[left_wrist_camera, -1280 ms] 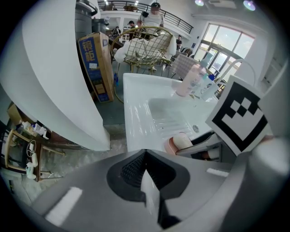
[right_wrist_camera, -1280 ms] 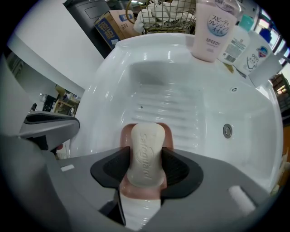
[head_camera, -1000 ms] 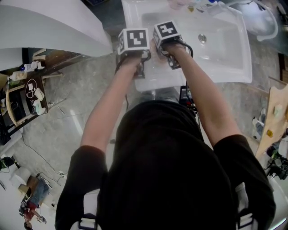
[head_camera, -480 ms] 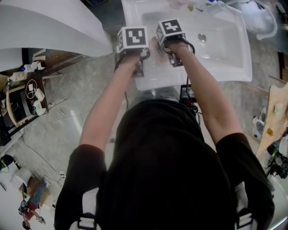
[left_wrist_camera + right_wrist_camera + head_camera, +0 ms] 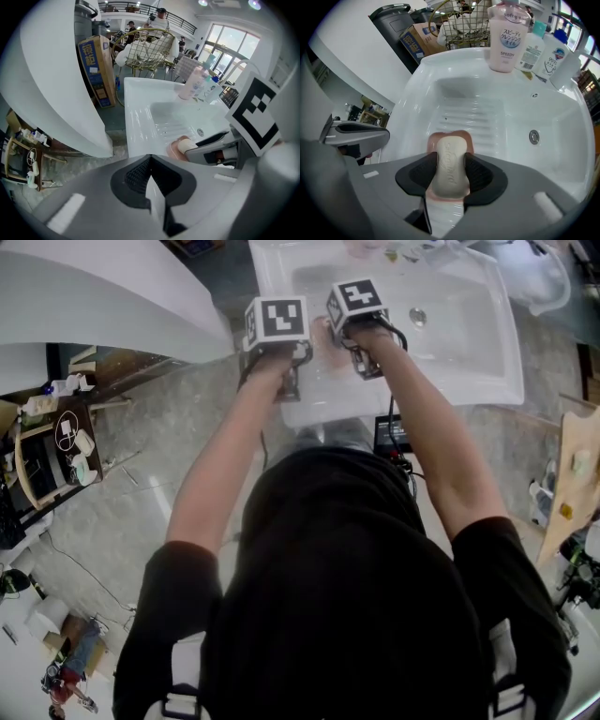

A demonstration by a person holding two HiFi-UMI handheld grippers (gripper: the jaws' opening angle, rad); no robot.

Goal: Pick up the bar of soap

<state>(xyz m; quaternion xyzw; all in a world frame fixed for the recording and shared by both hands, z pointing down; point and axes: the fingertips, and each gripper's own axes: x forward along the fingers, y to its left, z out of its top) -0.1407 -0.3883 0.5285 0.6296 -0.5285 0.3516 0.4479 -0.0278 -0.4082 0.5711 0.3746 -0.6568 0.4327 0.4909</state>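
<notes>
A person [image 5: 347,596] in a black top leans over a white sink [image 5: 469,362] with both bare arms stretched out to its near left part. The right gripper [image 5: 450,158] points steeply down over the bar of soap [image 5: 450,171], which lies lengthwise on a pink soap dish [image 5: 431,143] at the near edge of the ribbed shelf inside the sink, left of the drain [image 5: 534,137]. The soap is between the two jaws; they have just been closing, and the dark ribbed pads [image 5: 480,173] touch both long sides of the bar. It lies flat on the dish, not lifted, with its far end showing beyond the jaws. The left gripper [image 5: 149,159] hangs just to the left of the right one, over the front left rim of the sink, also tilted steeply down; its jaws are pressed together with nothing between them. In the left gripper view the soap and its dish show just past the near jaw of the right gripper. In the head view the two marker cubes sit close side by side, not touching. On the back rim of the sink stand a pink bottle [image 5: 506,40], a white bottle [image 5: 531,49] with a teal cap and a second white bottle [image 5: 551,58] with a blue cap, side by side. Beyond the sink are a cardboard box [image 5: 419,37] and a wire basket [image 5: 468,23]. A large white curved surface [image 5: 94,296] fills the space to the left of the sink, and grey stone floor [image 5: 141,474] lies below
</notes>
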